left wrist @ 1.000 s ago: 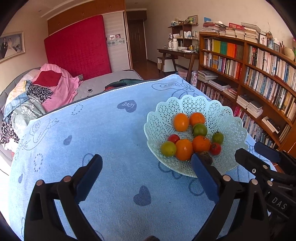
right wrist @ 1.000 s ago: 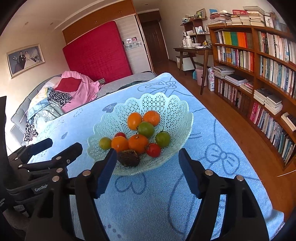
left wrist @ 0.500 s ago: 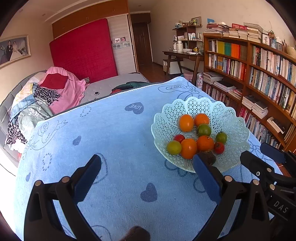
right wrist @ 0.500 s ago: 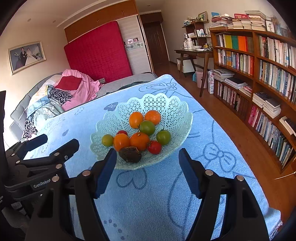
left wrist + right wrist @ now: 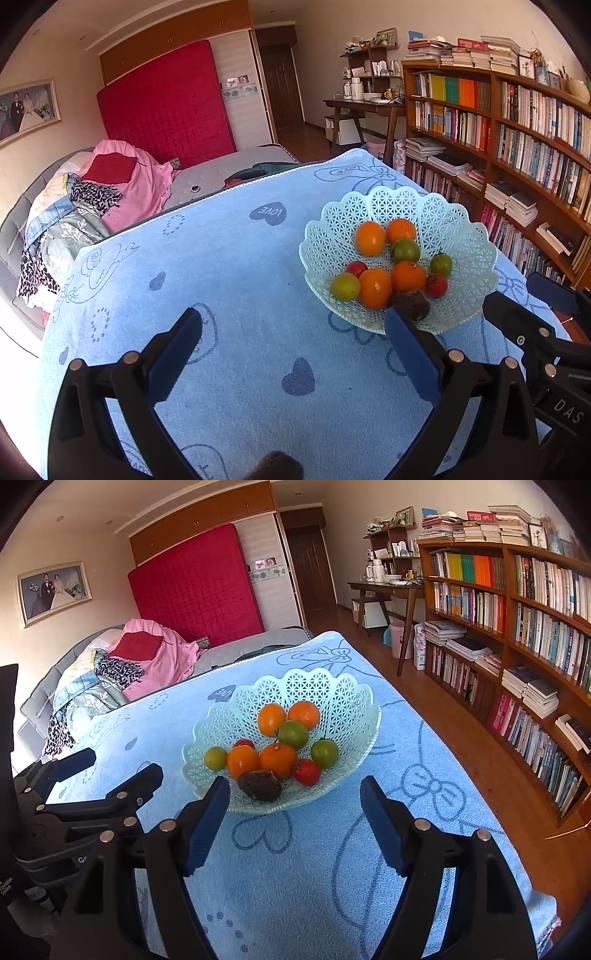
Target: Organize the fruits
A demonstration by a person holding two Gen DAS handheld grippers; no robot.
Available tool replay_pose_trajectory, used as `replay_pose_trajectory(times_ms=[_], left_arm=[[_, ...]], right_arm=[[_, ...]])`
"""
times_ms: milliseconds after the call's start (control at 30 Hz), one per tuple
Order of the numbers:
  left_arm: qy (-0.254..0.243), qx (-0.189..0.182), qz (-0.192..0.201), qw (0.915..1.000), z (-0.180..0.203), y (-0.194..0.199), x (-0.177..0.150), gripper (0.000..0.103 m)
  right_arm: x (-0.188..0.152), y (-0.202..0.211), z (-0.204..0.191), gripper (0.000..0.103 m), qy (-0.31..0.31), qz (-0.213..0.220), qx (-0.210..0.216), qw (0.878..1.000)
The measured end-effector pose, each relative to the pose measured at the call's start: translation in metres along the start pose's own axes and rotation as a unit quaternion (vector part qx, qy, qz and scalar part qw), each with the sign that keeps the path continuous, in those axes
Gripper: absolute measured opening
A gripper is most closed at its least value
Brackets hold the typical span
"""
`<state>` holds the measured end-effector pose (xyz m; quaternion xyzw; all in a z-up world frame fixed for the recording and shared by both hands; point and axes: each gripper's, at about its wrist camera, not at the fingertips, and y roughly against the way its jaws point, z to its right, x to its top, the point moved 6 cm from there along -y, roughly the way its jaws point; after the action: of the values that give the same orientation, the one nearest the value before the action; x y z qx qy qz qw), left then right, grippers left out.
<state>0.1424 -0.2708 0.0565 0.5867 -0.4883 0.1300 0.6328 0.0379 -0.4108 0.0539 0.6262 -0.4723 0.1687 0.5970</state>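
A pale green lattice basket (image 5: 469,236) (image 5: 343,694) sits on the blue towel-covered table (image 5: 229,280) (image 5: 424,760). It holds several orange, green and red fruits and one dark brown fruit (image 5: 413,303) (image 5: 260,784) at its near rim. My left gripper (image 5: 291,339) is open and empty, over the towel left of the basket. My right gripper (image 5: 293,805) is open and empty, just short of the basket's near rim. A brown object (image 5: 273,466) shows at the bottom edge of the left wrist view; I cannot tell what it is.
A bookcase (image 5: 524,635) lines the right wall beside wooden floor (image 5: 461,716). A bed with heaped clothes (image 5: 92,199) lies beyond the table's far edge. A desk (image 5: 369,110) stands at the back.
Both grippers have drawn back and risen a little from the basket, so it looks farther away. Both stay open. The fruits have not moved.
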Motion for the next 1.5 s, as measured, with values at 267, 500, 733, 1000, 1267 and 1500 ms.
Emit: replay_pose_trajectory(times_ms=[267,500,733,1000,1267,1500], left_arm=[[-0.003,0.001,0.000,1.0000,0.0009,0.0006,0.0005,0.098],[-0.003,0.001,0.000,1.0000,0.0011,0.0005,0.0002,0.098],[-0.003,0.001,0.000,1.0000,0.0011,0.0004,0.0002,0.098],[-0.004,0.002,-0.002,1.0000,0.0019,-0.0009,-0.0019,0.098],[-0.003,-0.002,-0.008,1.0000,0.0029,-0.0055,-0.0037,0.098],[-0.006,-0.004,-0.009,0.9999,0.0052,-0.0064,-0.0031,0.098]], right_arm=[[-0.0001,0.0021,0.0009,0.075,0.000,-0.001,-0.002,1.000],[-0.0003,0.0023,0.0013,0.075,0.000,-0.001,-0.001,1.000],[-0.0004,0.0022,0.0012,0.075,0.000,0.000,-0.001,1.000],[-0.0005,0.0025,0.0012,0.075,0.000,0.000,-0.001,1.000],[-0.0008,0.0026,0.0015,0.075,0.000,-0.002,-0.002,1.000],[-0.0039,0.0022,0.0028,0.075,0.005,0.000,-0.010,1.000]])
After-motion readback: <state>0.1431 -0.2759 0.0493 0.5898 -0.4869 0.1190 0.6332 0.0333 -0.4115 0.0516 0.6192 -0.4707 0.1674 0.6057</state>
